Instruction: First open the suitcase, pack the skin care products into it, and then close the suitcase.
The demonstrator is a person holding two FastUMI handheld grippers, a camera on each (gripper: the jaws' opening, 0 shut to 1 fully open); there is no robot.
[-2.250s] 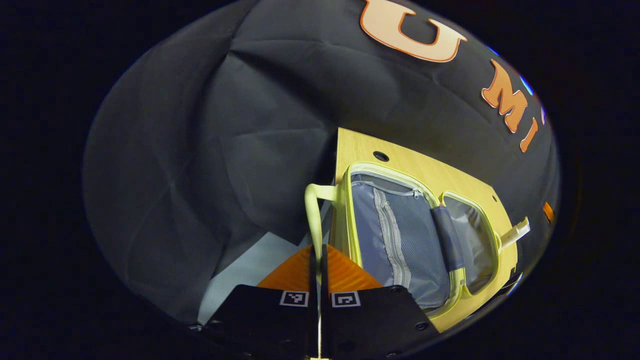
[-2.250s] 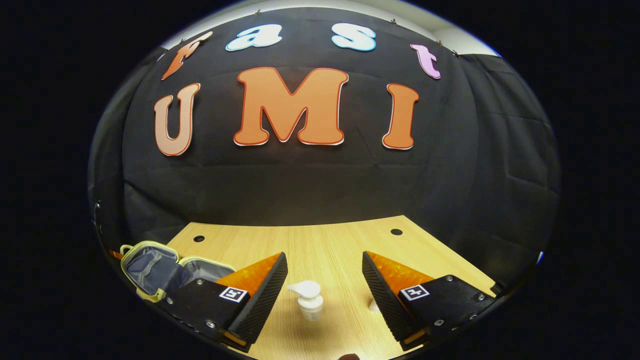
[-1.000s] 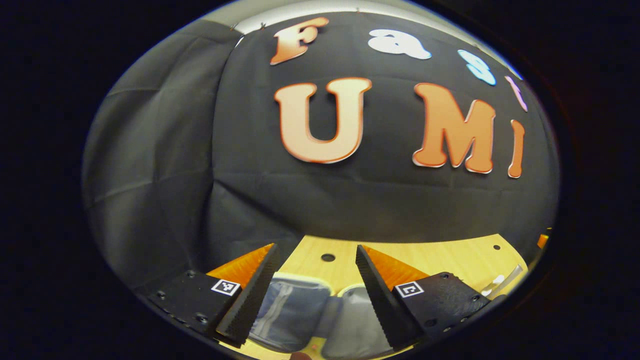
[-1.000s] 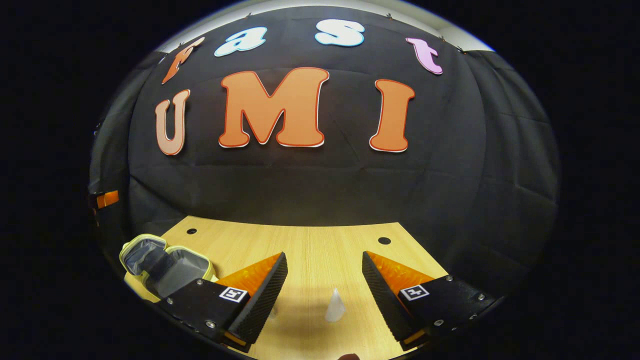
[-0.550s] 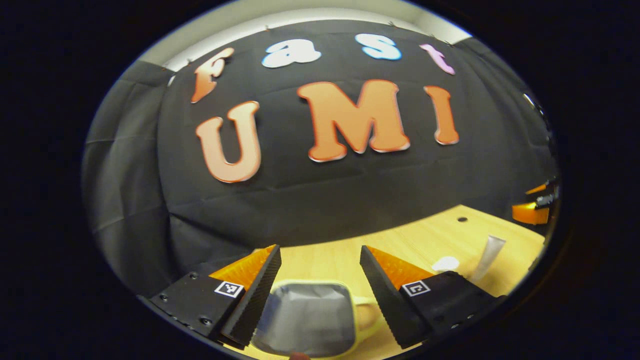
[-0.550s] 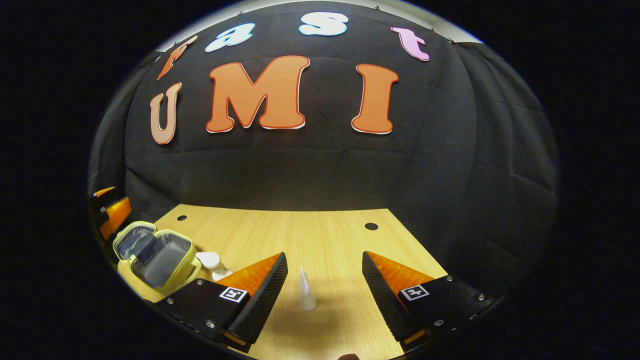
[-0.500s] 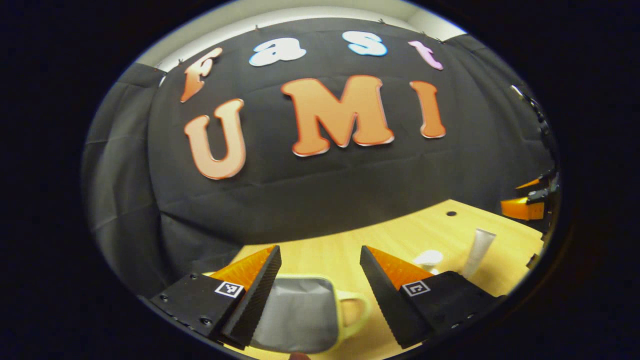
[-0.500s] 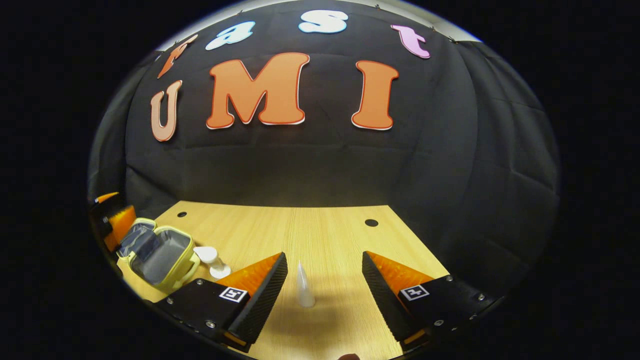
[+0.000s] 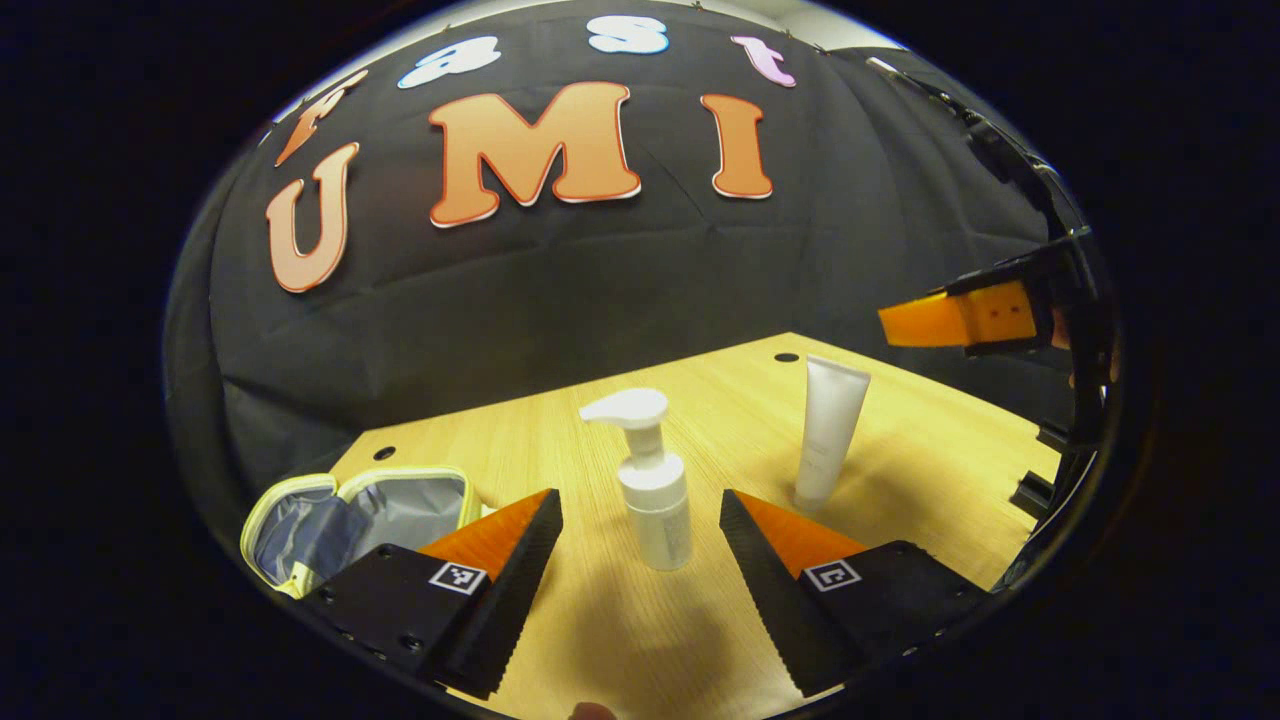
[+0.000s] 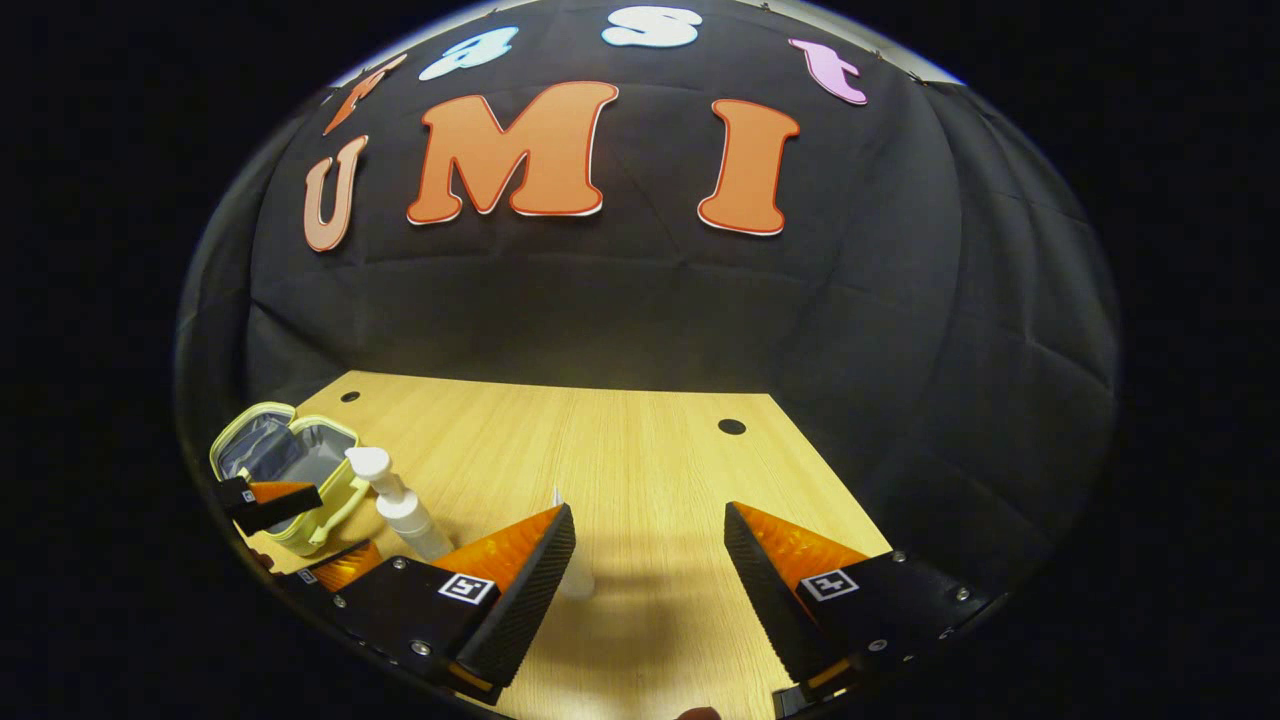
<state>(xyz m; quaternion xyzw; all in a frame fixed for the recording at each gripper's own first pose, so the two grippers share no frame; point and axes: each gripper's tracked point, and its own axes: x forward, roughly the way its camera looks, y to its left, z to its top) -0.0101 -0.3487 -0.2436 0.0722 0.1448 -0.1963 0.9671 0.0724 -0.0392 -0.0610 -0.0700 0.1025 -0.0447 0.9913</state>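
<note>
The small pale-yellow suitcase (image 9: 350,510) lies open on the table, its grey lining showing, at the lower left of the left gripper view. A white pump bottle (image 9: 655,490) stands upright just ahead of my open left gripper (image 9: 640,498), in line with the gap and untouched. To its right stands a white tube (image 9: 830,430), cap down. My right gripper (image 10: 649,510) is open; the tube (image 10: 577,582) peeks out beside its left finger. In the right gripper view the pump bottle (image 10: 400,512) and the suitcase (image 10: 280,450) sit far left, by the left gripper (image 10: 270,505).
The wooden table (image 10: 620,450) has small round holes near its back edge and ends at the black cloth wall. The right gripper (image 9: 965,318) hangs above the table's right side in the left gripper view. Bare wood lies ahead of the right gripper.
My left gripper let go of the suitcase's handle, opened and swung right, from the suitcase to the pump bottle. The right gripper shifted right, so the tube slid toward its left finger.
</note>
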